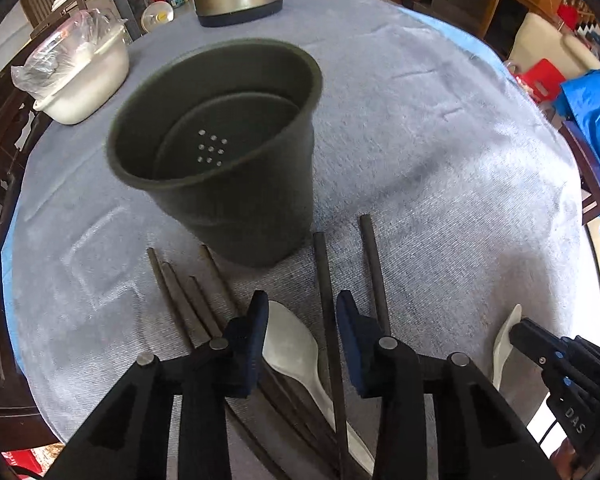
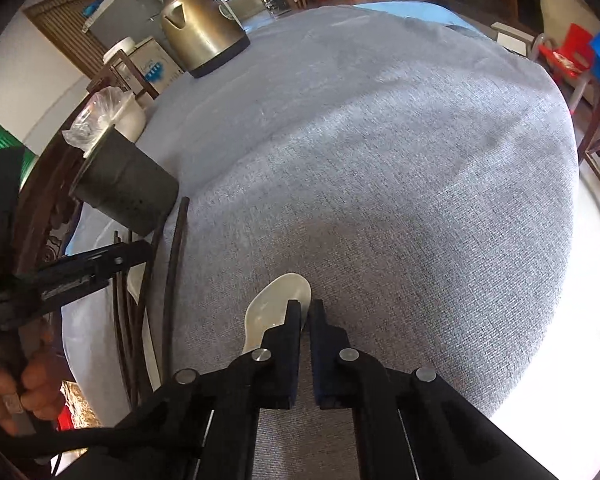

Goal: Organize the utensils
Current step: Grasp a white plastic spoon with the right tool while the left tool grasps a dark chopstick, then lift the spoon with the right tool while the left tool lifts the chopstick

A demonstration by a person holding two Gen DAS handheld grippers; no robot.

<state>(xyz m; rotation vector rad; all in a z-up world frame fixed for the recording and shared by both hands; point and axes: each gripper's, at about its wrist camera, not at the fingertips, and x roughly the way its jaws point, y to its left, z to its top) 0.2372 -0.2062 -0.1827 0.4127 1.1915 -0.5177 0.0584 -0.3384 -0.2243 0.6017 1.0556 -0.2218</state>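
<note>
While the left gripper (image 1: pixel 302 316) hangs low over the utensils with its jaws spread wide and empty, the right gripper (image 2: pixel 306 312) has its jaws drawn nearly together on the rim of a white spoon (image 2: pixel 278 308) lying on the grey cloth (image 2: pixel 380 160). Whether that spoon is truly pinched or only touched I cannot tell; the pads hide the contact.

Layout: dark green holder cup (image 1: pixel 220 148) stands upright just beyond the left gripper, empty, drain holes visible in its floor. In front of it, dark chopsticks (image 1: pixel 328 280) lie loose on the cloth, some fanned to the left, two more to the right. A second white spoon (image 1: pixel 296 348) lies between the left gripper's jaws, with one chopstick alongside it.

Risks, as judged:
- Right grip sits on the spoon's bowl edge, a smooth, curved surface; it could slip or swing when lifted.
- Left jaws straddle both spoon and chopstick; closing here may catch both, or flick the stick away.
- The cup looks light; a utensil striking its rim on entry could tip it.
- The two grippers work close together; a converging approach to the cup may collide.
</note>
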